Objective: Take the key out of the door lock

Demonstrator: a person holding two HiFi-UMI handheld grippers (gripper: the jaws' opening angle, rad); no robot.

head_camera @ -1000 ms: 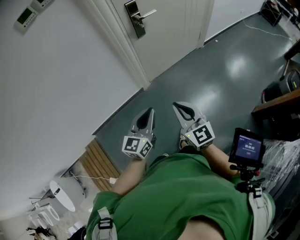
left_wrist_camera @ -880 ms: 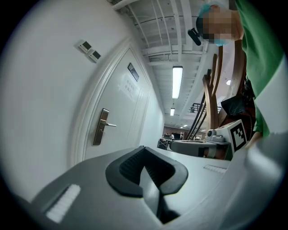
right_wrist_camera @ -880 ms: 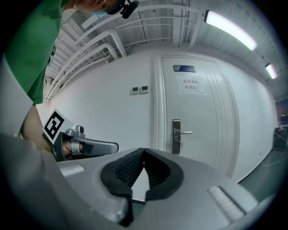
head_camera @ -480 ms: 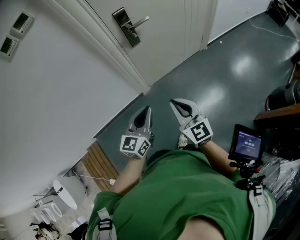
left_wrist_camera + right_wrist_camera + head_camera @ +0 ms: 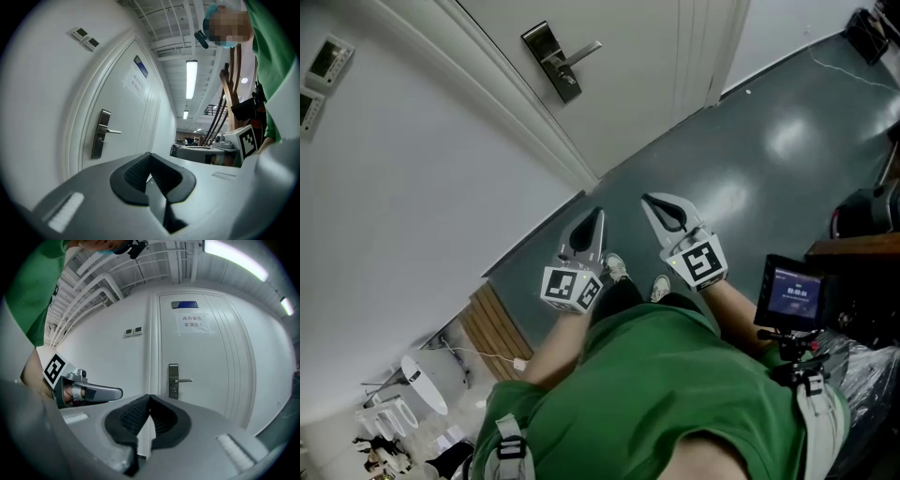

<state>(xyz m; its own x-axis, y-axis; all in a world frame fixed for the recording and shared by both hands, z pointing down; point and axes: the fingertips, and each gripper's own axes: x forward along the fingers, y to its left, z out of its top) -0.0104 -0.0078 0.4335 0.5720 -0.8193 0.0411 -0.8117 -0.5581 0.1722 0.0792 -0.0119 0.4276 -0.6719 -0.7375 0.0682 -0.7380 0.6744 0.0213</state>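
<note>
The white door point(image 5: 637, 66) carries a steel lock plate point(image 5: 551, 62) with a lever handle point(image 5: 586, 48), well ahead of both grippers. The same lock plate point(image 5: 100, 134) shows small in the left gripper view, and the lock plate point(image 5: 174, 380) sits straight ahead in the right gripper view. A key is too small to make out below the lever. My left gripper point(image 5: 597, 219) and right gripper point(image 5: 652, 202) are held side by side over the floor, both shut with nothing between the pads. Each points toward the door.
Two wall control panels point(image 5: 319, 70) hang left of the white door frame point(image 5: 525, 122). A small screen on a mount point(image 5: 791, 292) stands at my right, next to a dark desk point(image 5: 862, 246). Wooden slats point(image 5: 497, 328) lie by the wall at lower left. The person's shoes point(image 5: 616, 268) show below the grippers.
The lock has slid lower and leftward in the head view as the person steps toward the door. A shoe has come into sight. Both grippers stay shut and side by side.
</note>
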